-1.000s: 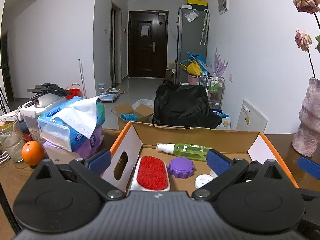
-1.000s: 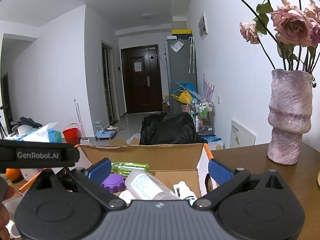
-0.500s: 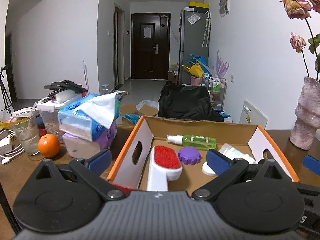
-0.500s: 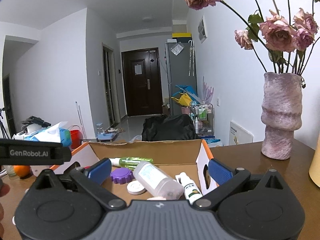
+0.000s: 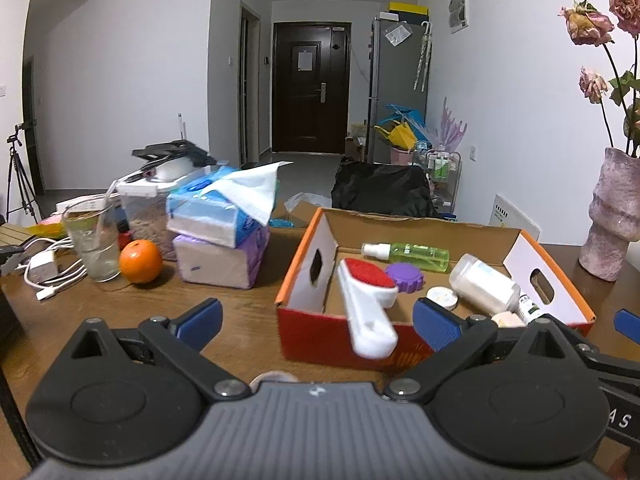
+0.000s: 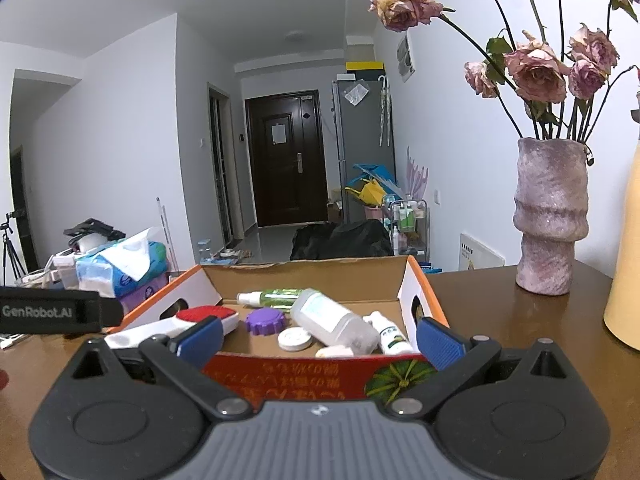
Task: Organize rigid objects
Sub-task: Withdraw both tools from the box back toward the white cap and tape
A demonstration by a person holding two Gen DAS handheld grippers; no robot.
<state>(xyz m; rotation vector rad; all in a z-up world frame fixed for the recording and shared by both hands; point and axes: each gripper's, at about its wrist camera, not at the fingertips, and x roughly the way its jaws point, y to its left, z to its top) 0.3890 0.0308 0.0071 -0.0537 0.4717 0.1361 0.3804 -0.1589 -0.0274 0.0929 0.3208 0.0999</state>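
An open cardboard box [image 5: 432, 224] with orange edges and a red front wall stands on the brown wooden desk [image 5: 224, 320], near the desk's right side. Inside it, a green spray bottle [image 5: 416, 251] lies along the back wall, with a purple ridged cap [image 5: 405, 277] just in front of it. A white lint brush with a red pad [image 5: 366, 300] leans over the front wall, its handle sticking out past the box's front edge. To the right lie a small round white jar [image 5: 441, 297], a clear bottle on its side [image 5: 482, 288] and a small white dropper bottle [image 6: 390, 334] close to the right wall.

The left hand-held gripper [image 5: 316, 316] hovers in front of the box's left front corner, its blue-padded fingers spread wide with nothing between them. The right hand-held gripper [image 6: 318, 332] sits low before the box's front wall, likewise spread wide and empty.

On the desk left of the box, two tissue packs [image 5: 224, 232] are stacked, blue on purple. Further left are an orange [image 5: 140, 261], a drinking glass [image 5: 94, 244] and white cables [image 5: 52, 272] near the left edge. A purple vase of dried roses [image 6: 550, 216] stands toward the desk's far right corner, well apart from the box
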